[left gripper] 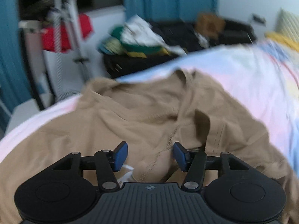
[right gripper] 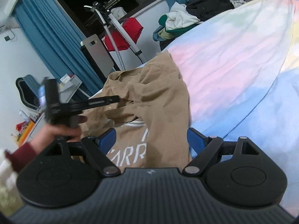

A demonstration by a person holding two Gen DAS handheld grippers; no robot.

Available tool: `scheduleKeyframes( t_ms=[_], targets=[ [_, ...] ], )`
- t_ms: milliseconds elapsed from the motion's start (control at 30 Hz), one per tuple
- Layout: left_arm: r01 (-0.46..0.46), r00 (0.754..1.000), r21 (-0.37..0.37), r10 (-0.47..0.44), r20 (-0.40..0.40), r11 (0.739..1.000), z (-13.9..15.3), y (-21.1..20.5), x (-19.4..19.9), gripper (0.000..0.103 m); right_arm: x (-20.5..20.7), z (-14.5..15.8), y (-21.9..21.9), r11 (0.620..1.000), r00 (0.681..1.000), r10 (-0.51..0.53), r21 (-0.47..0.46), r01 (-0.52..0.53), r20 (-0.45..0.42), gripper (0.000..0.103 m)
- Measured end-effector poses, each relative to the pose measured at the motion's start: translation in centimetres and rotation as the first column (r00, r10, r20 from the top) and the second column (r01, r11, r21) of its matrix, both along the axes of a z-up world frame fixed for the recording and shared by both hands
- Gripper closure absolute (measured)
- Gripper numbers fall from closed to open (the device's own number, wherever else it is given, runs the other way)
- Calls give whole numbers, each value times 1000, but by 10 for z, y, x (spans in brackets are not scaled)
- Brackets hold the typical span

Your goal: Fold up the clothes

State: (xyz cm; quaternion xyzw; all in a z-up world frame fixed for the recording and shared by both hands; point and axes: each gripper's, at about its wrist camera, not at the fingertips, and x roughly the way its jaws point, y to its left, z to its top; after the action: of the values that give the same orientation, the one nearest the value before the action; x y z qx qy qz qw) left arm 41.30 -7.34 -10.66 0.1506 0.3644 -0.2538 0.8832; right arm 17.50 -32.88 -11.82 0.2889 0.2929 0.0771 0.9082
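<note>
A tan garment (left gripper: 142, 112) lies crumpled on a bed with a pastel tie-dye sheet (left gripper: 252, 78). My left gripper (left gripper: 150, 155) hovers low over it, blue pads apart, with a stitched seam and a fold of cloth under the gap. In the right wrist view the same garment (right gripper: 157, 97) shows white lettering (right gripper: 130, 152) near the camera. My right gripper (right gripper: 151, 140) is open wide, its blue pads either side of the lettered part. A hand (right gripper: 56, 132) in a dark red sleeve holds the left gripper (right gripper: 112, 99), whose tip reaches the garment's folded middle.
Beyond the bed's far edge sits a pile of green, white and dark clothes (right gripper: 177, 22) on black furniture (left gripper: 142, 63). A white stand (right gripper: 115, 37) with a red cloth (right gripper: 129, 31), blue curtains (right gripper: 56, 43) and a chair (right gripper: 26, 91) fill the left. The sheet (right gripper: 233, 65) stretches right.
</note>
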Motion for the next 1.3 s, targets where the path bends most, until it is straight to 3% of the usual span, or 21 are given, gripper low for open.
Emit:
scheduleKeyframes(
  t_ms=[33,167,200,333,467,567,667,733,867,933,1000,1067,1167,1300],
  targets=[
    [25,1000,5,-25,-19,1000,-4,-4,2,53,3,-4,-2,1000,1000,-4,4,4,-10,19],
    [116,991,21,-115,-68,993,-14,-18,7,91,15,-22,-10,999,997,-18,49,21,-70,19],
    [132,990,26,-130,-59,991,-14,-21,4,94,17,-25,-12,998,997,-20,61,25,-80,19],
    [122,991,-1,-122,50,993,3,-18,-4,96,15,-24,-11,997,997,-25,67,30,-77,19],
    [4,986,-98,12,166,995,28,0,-7,97,10,-18,-10,997,998,-39,58,42,-57,19],
    [-113,958,-82,130,254,990,26,0,-6,96,9,-15,-9,998,998,-50,43,52,-48,19],
    [-251,933,-51,256,254,967,3,-4,10,96,9,-15,-9,998,997,-55,35,57,-52,19],
    [-310,934,-31,311,178,950,-19,-6,21,95,10,-17,-8,998,997,-57,27,58,-57,19],
    [-342,933,-85,349,87,936,-32,2,23,85,10,-17,-10,998,997,-54,21,55,-58,19],
    [-361,928,-100,368,64,927,-28,10,19,70,9,-17,-13,998,997,-56,22,57,-54,19],
    [-384,919,-129,392,42,914,-21,20,10,43,9,-17,-14,998,997,-58,28,60,-55,19],
    [-407,908,-165,418,32,898,-12,32,-5,36,10,-17,-14,997,997,-60,36,62,-56,19],
    [-443,893,-240,449,-30,864,-1,49,-30,36,8,-15,-15,997,996,-66,39,68,-52,19],
    [-445,894,-369,382,-234,816,2,60,-63,36,5,-12,-16,996,996,-77,43,79,-46,19]
  ],
)
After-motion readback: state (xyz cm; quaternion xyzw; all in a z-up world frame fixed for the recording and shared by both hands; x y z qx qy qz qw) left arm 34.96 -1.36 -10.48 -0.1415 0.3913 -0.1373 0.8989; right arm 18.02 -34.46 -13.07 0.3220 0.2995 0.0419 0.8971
